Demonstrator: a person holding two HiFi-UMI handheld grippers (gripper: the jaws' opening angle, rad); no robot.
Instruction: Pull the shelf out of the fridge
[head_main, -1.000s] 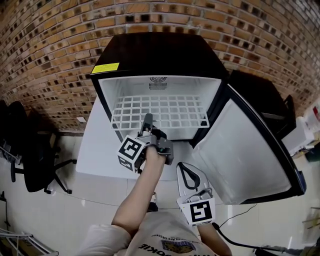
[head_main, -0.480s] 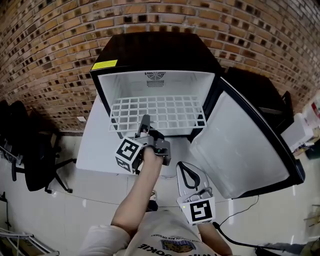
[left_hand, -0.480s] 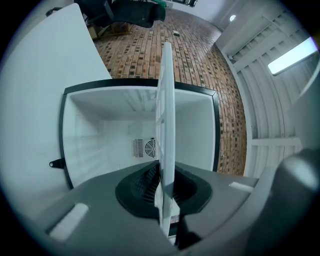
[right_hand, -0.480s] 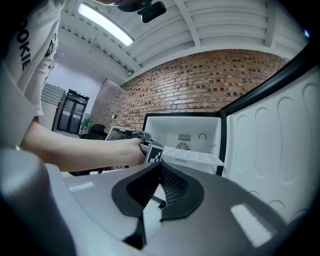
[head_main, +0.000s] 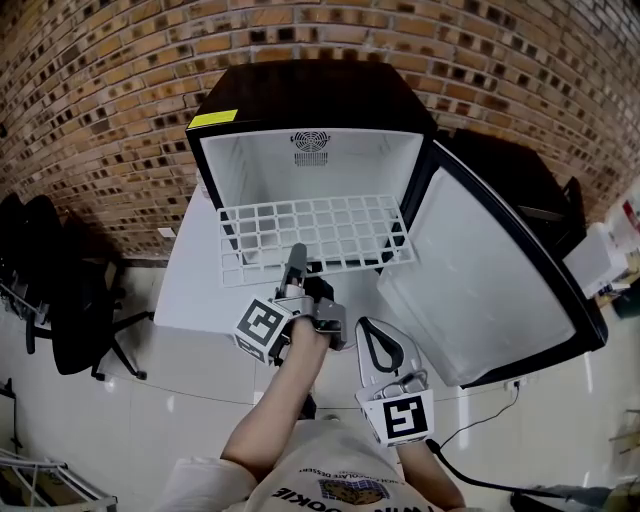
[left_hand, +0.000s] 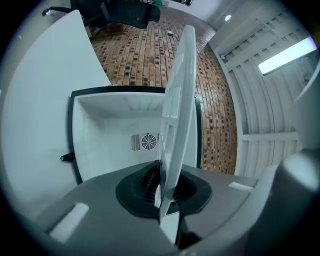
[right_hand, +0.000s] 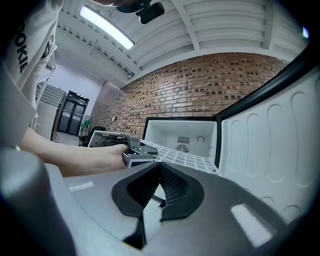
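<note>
Two grippers: the left gripper (head_main: 297, 258) clamps the near edge of the shelf (head_main: 330, 225), partly out of the fridge (head_main: 300, 95); the right gripper (head_main: 376, 338) is closed, empty

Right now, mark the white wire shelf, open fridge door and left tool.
white wire shelf (head_main: 318, 233): head view, grid centre.
open fridge door (head_main: 485, 275): head view, inner liner.
left tool (head_main: 297, 254): head view, fingertips.
</note>
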